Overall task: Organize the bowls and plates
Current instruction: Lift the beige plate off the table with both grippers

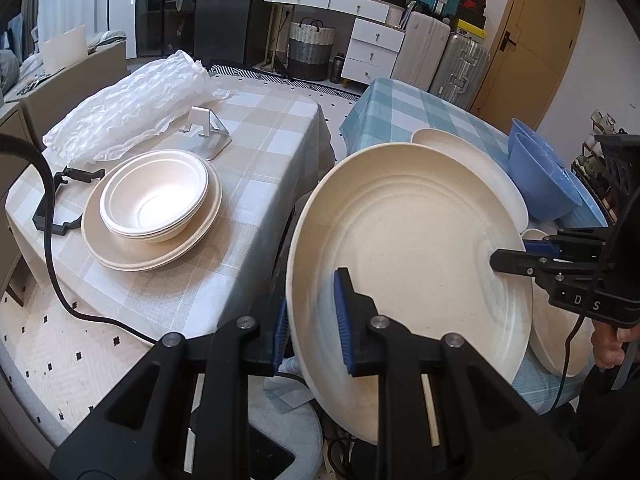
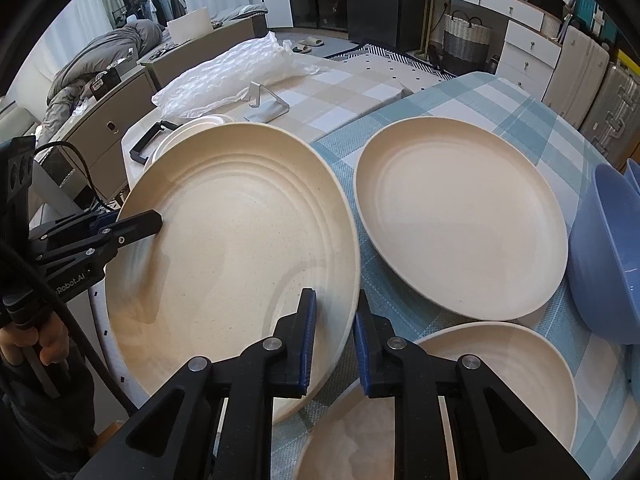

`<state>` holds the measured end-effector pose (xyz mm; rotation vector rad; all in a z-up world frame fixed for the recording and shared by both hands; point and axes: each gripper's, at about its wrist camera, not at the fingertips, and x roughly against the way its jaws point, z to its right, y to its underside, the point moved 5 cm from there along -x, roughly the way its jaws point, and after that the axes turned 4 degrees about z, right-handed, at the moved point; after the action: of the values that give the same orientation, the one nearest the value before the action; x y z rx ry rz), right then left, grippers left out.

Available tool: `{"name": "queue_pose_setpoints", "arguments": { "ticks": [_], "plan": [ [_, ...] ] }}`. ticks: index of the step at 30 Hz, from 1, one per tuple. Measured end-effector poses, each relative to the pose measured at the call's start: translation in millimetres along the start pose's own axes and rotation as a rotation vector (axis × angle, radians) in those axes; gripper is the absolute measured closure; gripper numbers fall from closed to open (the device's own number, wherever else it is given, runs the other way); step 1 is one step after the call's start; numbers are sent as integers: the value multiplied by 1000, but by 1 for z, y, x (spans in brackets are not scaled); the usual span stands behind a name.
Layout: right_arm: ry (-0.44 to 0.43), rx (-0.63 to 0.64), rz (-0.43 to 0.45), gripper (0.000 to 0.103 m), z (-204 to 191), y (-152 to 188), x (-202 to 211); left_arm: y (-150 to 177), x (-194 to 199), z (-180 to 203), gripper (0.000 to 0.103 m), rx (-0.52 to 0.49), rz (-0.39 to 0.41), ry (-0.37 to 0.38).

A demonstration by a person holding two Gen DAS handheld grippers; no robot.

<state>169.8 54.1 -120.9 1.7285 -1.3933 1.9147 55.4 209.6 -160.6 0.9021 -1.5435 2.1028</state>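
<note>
A large cream plate (image 1: 408,248) (image 2: 240,264) hangs tilted over the gap between the beige-checked table (image 1: 256,152) and the blue-checked table (image 2: 500,104). My left gripper (image 1: 312,328) is shut on its near-left rim. My right gripper (image 2: 334,340) is shut on the opposite rim. Each gripper also appears in the other's view: the right gripper (image 1: 508,260) and the left gripper (image 2: 152,222). Stacked cream bowls (image 1: 156,200) sit on a cream plate (image 1: 120,252) on the beige table. Two more cream plates (image 2: 460,216) (image 2: 480,380) lie on the blue table.
Blue bowls (image 2: 608,248) (image 1: 540,176) stand at the blue table's right. Bubble wrap (image 1: 132,104), a metal stand (image 1: 204,128) and a black bracket (image 1: 52,208) lie on the beige table. A black cable (image 1: 52,248) hangs down at its left. A person's hand (image 2: 24,344) holds the left gripper.
</note>
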Motion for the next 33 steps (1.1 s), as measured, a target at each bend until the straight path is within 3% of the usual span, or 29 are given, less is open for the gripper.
{"name": "queue_pose_setpoints", "arguments": {
  "ticks": [17, 33],
  "plan": [
    [25, -65, 56, 85, 13, 17, 43, -10, 17, 35, 85, -42, 33, 43],
    [65, -148, 104, 85, 46, 47, 85, -17, 28, 97, 85, -127, 48, 87]
  ]
}}
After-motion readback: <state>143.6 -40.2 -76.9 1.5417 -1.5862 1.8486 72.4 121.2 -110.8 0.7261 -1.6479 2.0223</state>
